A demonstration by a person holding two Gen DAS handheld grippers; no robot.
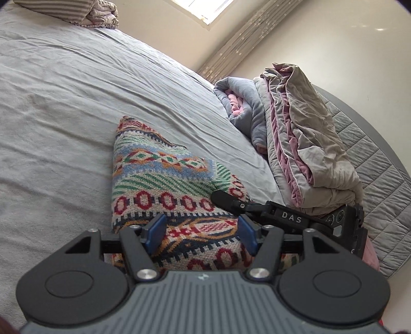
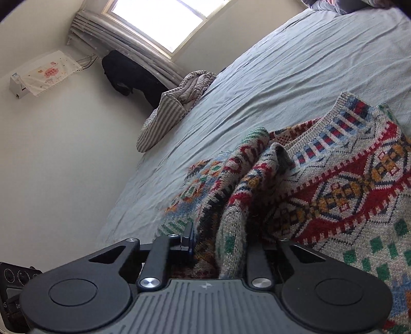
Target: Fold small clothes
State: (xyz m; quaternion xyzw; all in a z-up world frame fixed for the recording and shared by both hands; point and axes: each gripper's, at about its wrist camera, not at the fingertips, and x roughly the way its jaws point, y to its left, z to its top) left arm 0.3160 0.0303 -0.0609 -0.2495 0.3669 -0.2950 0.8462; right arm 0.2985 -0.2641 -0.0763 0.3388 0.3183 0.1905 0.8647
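One garment is in work: a patterned knit sweater (image 1: 164, 179) lies ahead of both my claws on the grey bedsheet (image 1: 64, 102), partly folded and bunched near the collar, not yet squared. My left claw (image 1: 200, 231) stands apart over its near edge. My right claw (image 2: 221, 244) seems clamped on a thick fold, though one finger is hidden. Smoothing and final folds remain, I judge.

Grey wrinkled bed sheet (image 1: 77, 90) fills frame. Bright window (image 2: 156, 20) at top, pale curtain (image 1: 244, 38) beside. Cream walls (image 2: 64, 154). Folded quilts (image 1: 303, 138) at right, striped bedding (image 2: 177, 102) at bed edge.
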